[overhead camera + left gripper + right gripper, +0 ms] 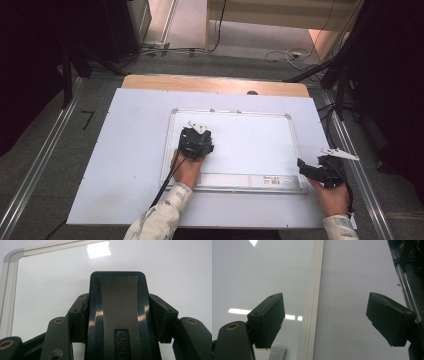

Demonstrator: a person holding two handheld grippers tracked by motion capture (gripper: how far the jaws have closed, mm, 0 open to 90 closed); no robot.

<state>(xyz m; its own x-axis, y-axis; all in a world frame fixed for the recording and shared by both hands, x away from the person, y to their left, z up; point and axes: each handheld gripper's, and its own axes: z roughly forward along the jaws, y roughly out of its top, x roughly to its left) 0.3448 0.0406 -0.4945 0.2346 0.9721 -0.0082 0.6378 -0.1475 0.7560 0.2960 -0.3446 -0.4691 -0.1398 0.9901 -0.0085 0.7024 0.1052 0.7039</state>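
Note:
A white whiteboard (250, 145) with a silver frame lies flat on the table's white sheet (125, 160). My left gripper (195, 142) rests over the board's left part, shut on a black eraser. In the left gripper view the eraser (117, 295) stands between the two pads, which press on its sides, with the left gripper (117, 315) close above the board (50, 285). My right gripper (306, 169) hovers at the board's lower right corner. Its jaws stand wide apart with nothing between them, the right gripper (327, 315) straddling the board's frame edge (312, 290).
A strip of wooden table edge (215, 84) shows beyond the white sheet. Metal floor rails (45, 150) run along both sides of the table. Cables (285, 54) lie on the floor behind, and dark equipment stands at both far corners.

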